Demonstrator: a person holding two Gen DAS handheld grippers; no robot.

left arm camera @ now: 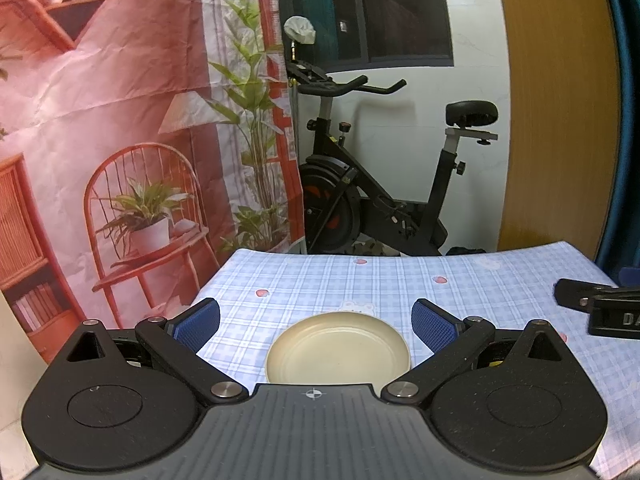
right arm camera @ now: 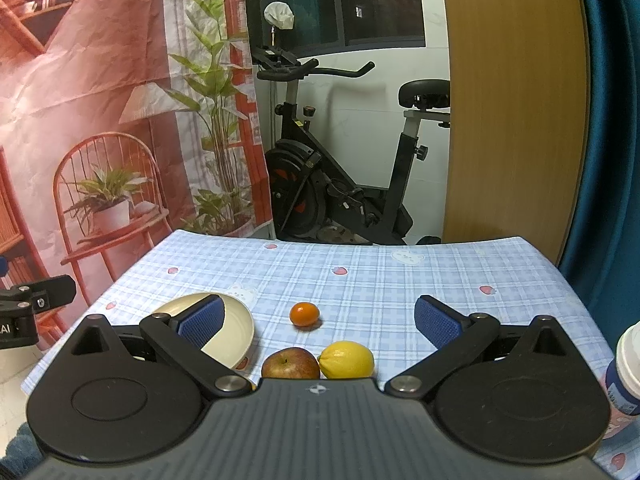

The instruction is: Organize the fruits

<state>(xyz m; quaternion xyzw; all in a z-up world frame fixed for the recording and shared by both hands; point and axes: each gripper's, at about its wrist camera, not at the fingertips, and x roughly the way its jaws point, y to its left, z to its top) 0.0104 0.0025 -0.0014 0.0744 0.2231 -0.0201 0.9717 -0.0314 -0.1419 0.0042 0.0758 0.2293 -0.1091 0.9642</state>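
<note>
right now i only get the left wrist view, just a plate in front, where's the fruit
Observer: On the right wrist view, three fruits lie on the table right of the plate: an apple, a lemon, a tangerine.
Operator: any touching
Observer: Apple and lemon sit side by side, seemingly touching; the tangerine is apart, farther back.
Operator: right gripper holding anything
Observer: No, the right gripper is open and empty, with the fruit between its fingers.

Tabletop (right arm camera: 360, 280) in blue checked cloth
On it: cream plate (right arm camera: 236, 332), orange (right arm camera: 305, 314), apple (right arm camera: 290, 364), lemon (right arm camera: 347, 360), white-capped bottle (right arm camera: 626, 368).
</note>
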